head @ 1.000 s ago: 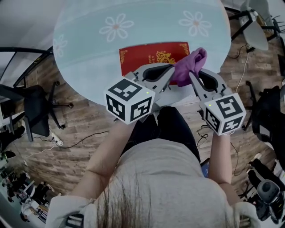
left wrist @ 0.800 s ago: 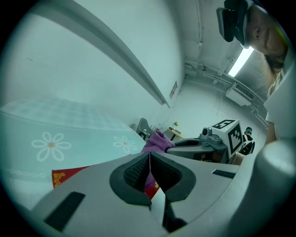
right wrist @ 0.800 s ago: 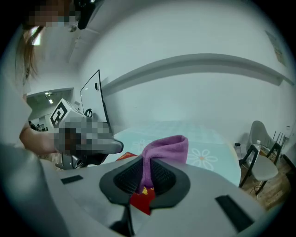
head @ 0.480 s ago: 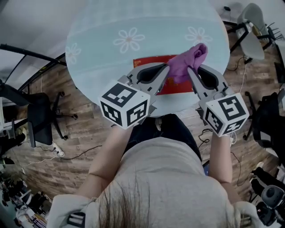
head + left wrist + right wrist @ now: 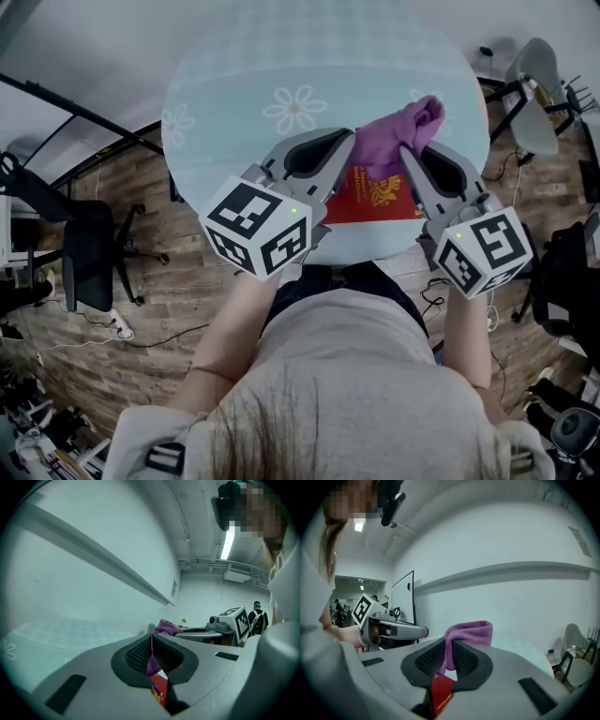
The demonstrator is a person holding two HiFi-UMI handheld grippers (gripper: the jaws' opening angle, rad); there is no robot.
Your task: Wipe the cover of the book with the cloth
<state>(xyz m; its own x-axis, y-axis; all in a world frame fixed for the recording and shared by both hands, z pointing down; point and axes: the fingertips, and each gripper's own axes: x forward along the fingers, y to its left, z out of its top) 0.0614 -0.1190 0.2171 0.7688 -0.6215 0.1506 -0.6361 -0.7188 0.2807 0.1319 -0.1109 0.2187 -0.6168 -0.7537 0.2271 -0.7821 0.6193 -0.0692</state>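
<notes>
Near tabletop (image 5: 234, 75) edge: red book (image 5: 375, 199), long axis left-right, mostly hidden under the grippers. Left gripper (image 5: 351, 155) and right gripper (image 5: 405, 156) jaws both clenched on purple cloth (image 5: 398, 136), bunched over the book's far edge.

Book cover largely masked

In the head view most of the flat red book with gold print (image 5: 375, 199) is covered by the crumpled purple cloth (image 5: 398, 136), the left gripper (image 5: 351, 155) and the right gripper (image 5: 407, 152). In each gripper view only a red sliver is seen below the jaws. The gold lettering is too small to be read. The far rim of the round pale-blue flowered bench (image 5: 234, 75) is cut off by the top edge.
</notes>
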